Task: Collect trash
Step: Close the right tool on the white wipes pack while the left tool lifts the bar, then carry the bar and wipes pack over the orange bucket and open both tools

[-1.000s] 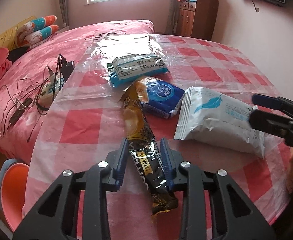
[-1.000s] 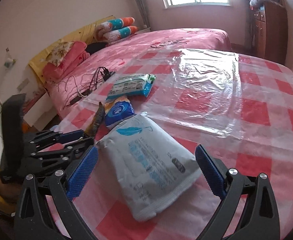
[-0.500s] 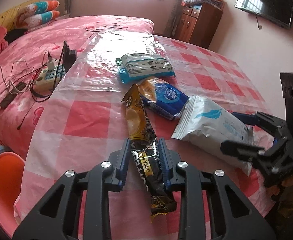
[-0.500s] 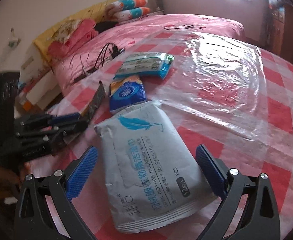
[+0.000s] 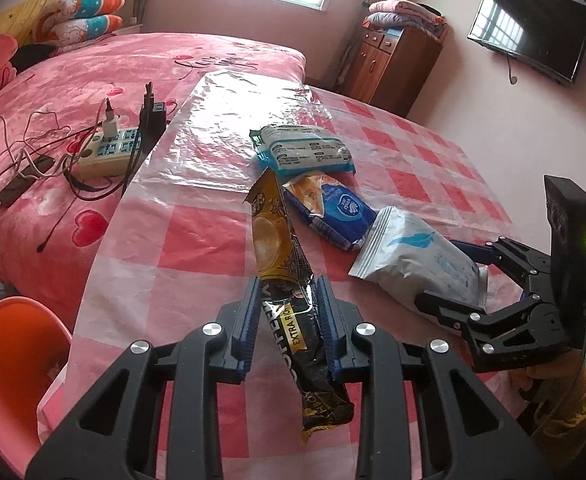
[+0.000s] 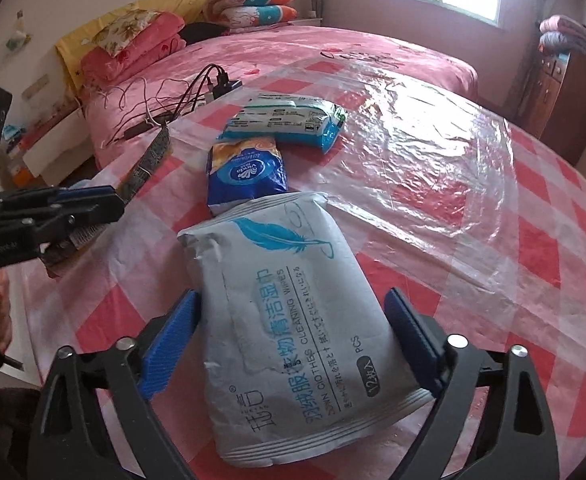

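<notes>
left claw (image 5: 287,316) pinches our coffee sachet (image 5: 281,264) mid-length above the tabletop (image 5: 197,240) | light, crinkly, slippery | right claw (image 6: 293,344) spread around soft wipes pack (image 6: 293,332); we grip its sides

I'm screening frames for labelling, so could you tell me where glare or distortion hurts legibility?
Left wrist view: window glare whitens the plastic sheet; fisheye bends the television. Right wrist view: glare on the same sheet, yet the wipes pack print stays readable.

Power strip (image 5: 109,151) on bed (image 5: 73,92); wall television (image 5: 529,34).
</notes>
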